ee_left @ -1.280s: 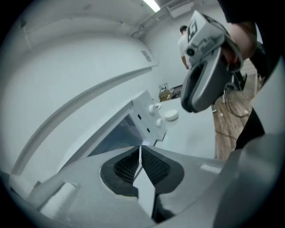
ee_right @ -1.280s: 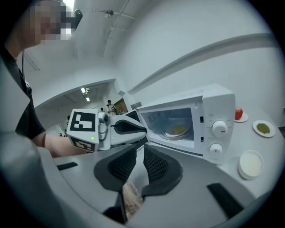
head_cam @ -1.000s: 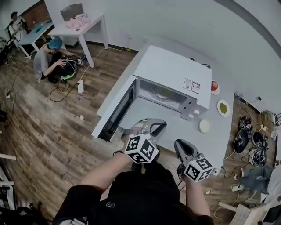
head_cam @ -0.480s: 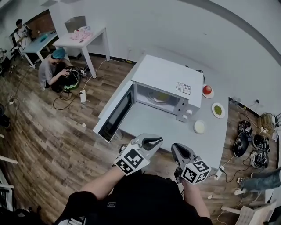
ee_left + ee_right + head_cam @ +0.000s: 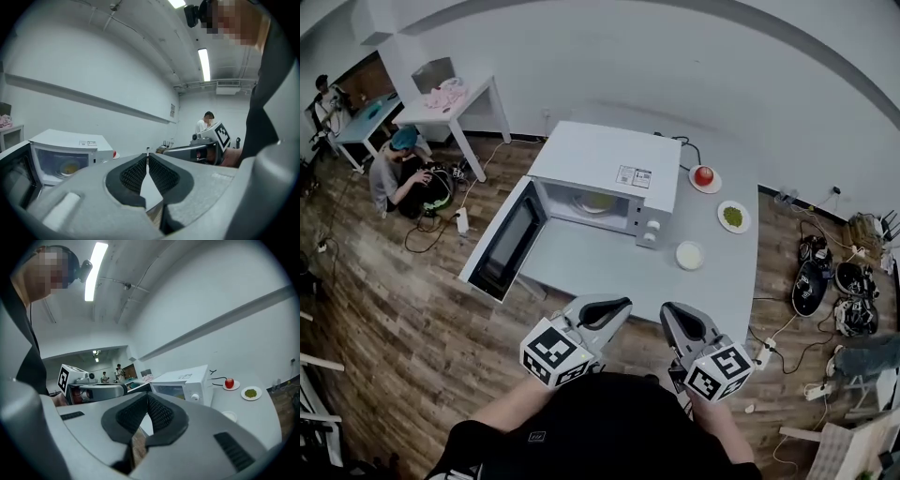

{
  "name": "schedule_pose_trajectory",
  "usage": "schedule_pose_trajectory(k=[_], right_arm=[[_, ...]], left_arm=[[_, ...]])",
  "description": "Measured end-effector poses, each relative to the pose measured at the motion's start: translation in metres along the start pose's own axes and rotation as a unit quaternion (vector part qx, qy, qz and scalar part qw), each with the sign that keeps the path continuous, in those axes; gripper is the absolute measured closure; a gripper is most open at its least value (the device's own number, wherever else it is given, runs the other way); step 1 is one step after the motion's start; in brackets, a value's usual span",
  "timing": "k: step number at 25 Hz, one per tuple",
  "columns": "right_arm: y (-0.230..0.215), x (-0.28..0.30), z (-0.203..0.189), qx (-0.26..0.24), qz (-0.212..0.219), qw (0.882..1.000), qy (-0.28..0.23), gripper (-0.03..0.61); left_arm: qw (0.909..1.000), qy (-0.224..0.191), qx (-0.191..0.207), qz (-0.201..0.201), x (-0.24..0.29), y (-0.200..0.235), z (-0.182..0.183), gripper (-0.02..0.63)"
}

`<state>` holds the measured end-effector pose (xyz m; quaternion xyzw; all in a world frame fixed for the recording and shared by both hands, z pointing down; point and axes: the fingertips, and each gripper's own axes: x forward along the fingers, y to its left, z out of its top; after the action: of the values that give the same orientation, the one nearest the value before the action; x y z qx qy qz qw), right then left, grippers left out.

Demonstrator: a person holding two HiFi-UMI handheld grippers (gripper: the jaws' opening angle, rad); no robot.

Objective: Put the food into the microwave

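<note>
The microwave [image 5: 605, 157] stands on the far left part of the grey table [image 5: 609, 272]. Its long axis runs along the table's back edge and its mouth faces the person. Its door [image 5: 501, 247] hangs wide open to the left, out past the table's edge, and a plate with something yellowish [image 5: 596, 201] lies inside the cavity. To the right of the microwave, all on the tabletop and apart from one another, are a red apple on a saucer [image 5: 704, 175], a plate of green food [image 5: 733, 217] and, nearer the person, a small white dish [image 5: 689, 255]. The left gripper [image 5: 617, 307] is held by the table's near edge with its ribbed pads pressed together at the tips and nothing between them. It points roughly level toward the microwave and touches nothing. The right gripper [image 5: 675, 321] is just beside it, also aimed across the table. Its jaws are likewise closed tip to tip and empty. Both forearms reach up from the bottom of the head view in front of a black garment, the marker cubes nearest the body.
</note>
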<state>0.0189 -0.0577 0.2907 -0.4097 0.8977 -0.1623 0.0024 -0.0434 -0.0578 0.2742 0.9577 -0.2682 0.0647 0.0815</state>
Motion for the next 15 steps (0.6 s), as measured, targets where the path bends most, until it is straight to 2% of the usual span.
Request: schedule_pose_trajectory(k=[7,11,15], right_arm=[[-0.008,-0.039,0.012,-0.035,0.012,0.999,-0.017,0.565],[-0.014,-0.045,0.021,-0.054,0.005,0.998,-0.028,0.565],[-0.023,-0.048,0.024,-0.049,-0.006,0.998,-0.038,0.565]], left_arm=[[0.9997,-0.026,-0.001,0.001,0.027,-0.032,0.019,0.592],[0.9997,-0.025,0.001,-0.001,0.037,-0.037,0.019,0.592],[0.9996,-0.021,0.012,-0.013,0.045,-0.038,0.021,0.592]])
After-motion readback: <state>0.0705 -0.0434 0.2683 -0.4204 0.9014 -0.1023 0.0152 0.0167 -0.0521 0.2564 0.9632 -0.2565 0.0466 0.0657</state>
